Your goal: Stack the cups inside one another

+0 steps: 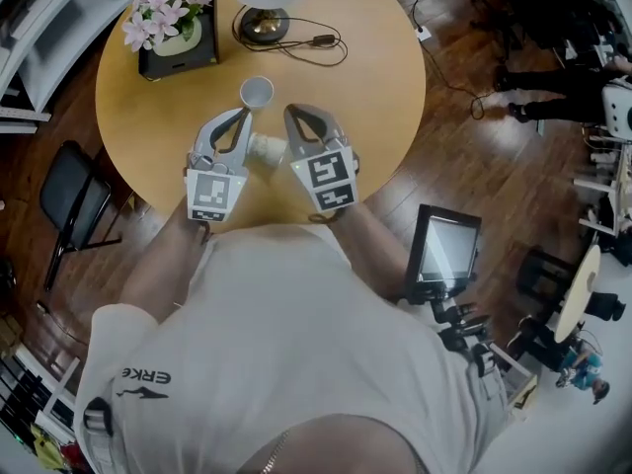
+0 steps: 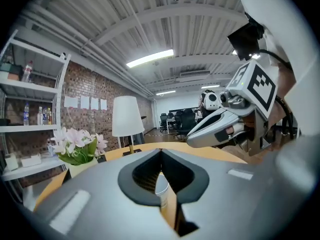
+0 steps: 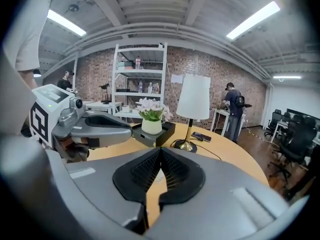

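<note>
since left gripper point(image 1: 241, 118) and right gripper point(image 1: 294, 117) hang shut and empty, the tipped cup point(image 1: 267, 148) between them, near the table's point(image 1: 380, 77) edge, looks unclaimed.

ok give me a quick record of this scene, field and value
table: round, wooden
upright cup: white, beyond the grippers
second cup: white, seemingly on its side between the grippers
left gripper: shut, empty
right gripper: shut, empty
also on table: flower pot, lamp
stacked: not yet
</note>
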Motion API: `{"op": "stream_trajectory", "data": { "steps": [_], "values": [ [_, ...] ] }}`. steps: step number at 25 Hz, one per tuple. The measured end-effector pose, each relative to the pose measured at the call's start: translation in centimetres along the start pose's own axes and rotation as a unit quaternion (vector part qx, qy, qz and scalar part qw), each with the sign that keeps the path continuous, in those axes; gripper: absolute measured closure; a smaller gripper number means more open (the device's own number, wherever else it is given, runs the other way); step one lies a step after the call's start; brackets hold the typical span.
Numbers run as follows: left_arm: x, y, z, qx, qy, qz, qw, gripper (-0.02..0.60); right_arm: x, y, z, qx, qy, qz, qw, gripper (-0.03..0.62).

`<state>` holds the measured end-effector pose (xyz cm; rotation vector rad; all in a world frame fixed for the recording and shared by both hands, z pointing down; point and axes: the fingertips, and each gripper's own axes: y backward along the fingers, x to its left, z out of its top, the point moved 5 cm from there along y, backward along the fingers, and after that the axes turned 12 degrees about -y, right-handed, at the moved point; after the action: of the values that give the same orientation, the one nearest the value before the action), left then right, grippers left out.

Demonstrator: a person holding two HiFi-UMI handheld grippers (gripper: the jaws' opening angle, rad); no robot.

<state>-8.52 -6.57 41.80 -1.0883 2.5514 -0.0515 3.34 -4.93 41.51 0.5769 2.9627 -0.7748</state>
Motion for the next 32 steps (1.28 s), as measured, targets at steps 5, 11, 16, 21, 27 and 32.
{"op": "stream_trajectory", "data": {
  "steps": [5,11,16,21,27,32],
  "values": [
    [-1.5,1.4,1.4,-0.012,-0.011,-0.01,0.9998,0.58,0.7,3.2,0.2,-0.041,-0.023,0.002,0.999,0.58],
    [-2.8,2.5,1.2,-0.005,-0.029,-0.03,0.9991,0.58,0.6,5.2,-1.0,-0.048,-0.042,-0.012,0.998,0.58],
    [-3.9,2.8,-0.1,0.015,-0.071,-0.058,0.9957,0.58,0.3,5.3,-3.0,-0.037,-0.063,-0.02,0.997,0.58],
    [-5.7,2.7,-3.4,0.062,-0.154,-0.112,0.9797,0.58,-0.2,4.8,-6.7,-0.004,-0.098,-0.024,0.995,0.58],
    [-8.6,2.2,-6.9,0.102,-0.298,-0.2,0.9278,0.58,-1.0,4.2,-11.7,0.048,-0.139,-0.029,0.989,0.58],
    [-10.2,1.8,-7.8,0.103,-0.371,-0.26,0.8855,0.57,-1.1,4.1,-14.3,0.066,-0.163,-0.034,0.984,0.58]
  ]
}}
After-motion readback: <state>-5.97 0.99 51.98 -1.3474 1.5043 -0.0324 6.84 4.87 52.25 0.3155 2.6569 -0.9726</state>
